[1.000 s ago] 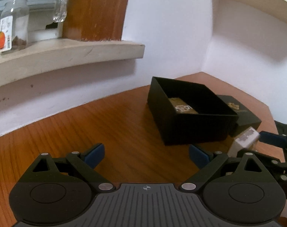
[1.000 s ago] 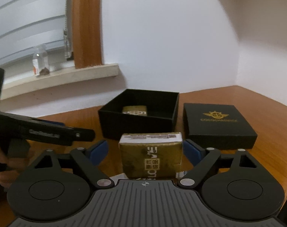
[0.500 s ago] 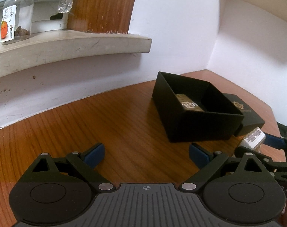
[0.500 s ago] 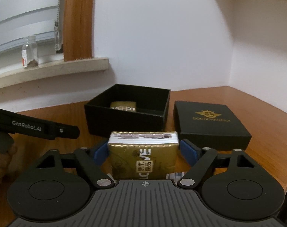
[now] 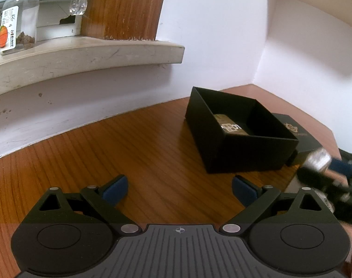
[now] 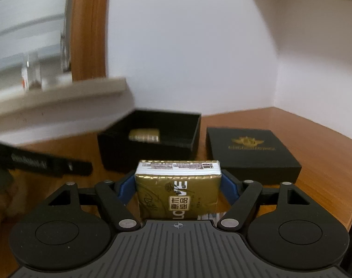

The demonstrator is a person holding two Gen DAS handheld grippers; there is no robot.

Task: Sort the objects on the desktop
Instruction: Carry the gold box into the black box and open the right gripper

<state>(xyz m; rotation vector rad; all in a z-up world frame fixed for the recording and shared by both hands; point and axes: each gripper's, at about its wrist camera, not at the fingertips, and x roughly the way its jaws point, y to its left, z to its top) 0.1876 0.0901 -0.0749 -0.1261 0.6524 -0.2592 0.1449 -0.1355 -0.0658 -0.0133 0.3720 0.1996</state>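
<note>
My right gripper (image 6: 178,184) is shut on a gold tissue pack (image 6: 176,197), its blue pads pressing both sides, just above the wooden desk. Ahead of it stands an open black box (image 6: 152,146) with a second gold pack (image 6: 144,135) lying inside. In the left wrist view the same box (image 5: 241,153) sits right of centre with that pack (image 5: 230,127) in it. My left gripper (image 5: 179,188) is open over bare desk, with nothing between its fingers. The right gripper (image 5: 326,171) and its pack (image 5: 318,159) appear blurred at the right edge.
The black lid (image 6: 250,150) with a gold logo lies right of the box. A window ledge (image 5: 83,53) on the left carries a small jar (image 5: 16,20). White walls close the corner behind the box. The left gripper's body (image 6: 48,164) juts in from the left.
The right jaws have come in onto the gold pack, which had gaps at both sides a second ago. The left gripper stays open and in place.
</note>
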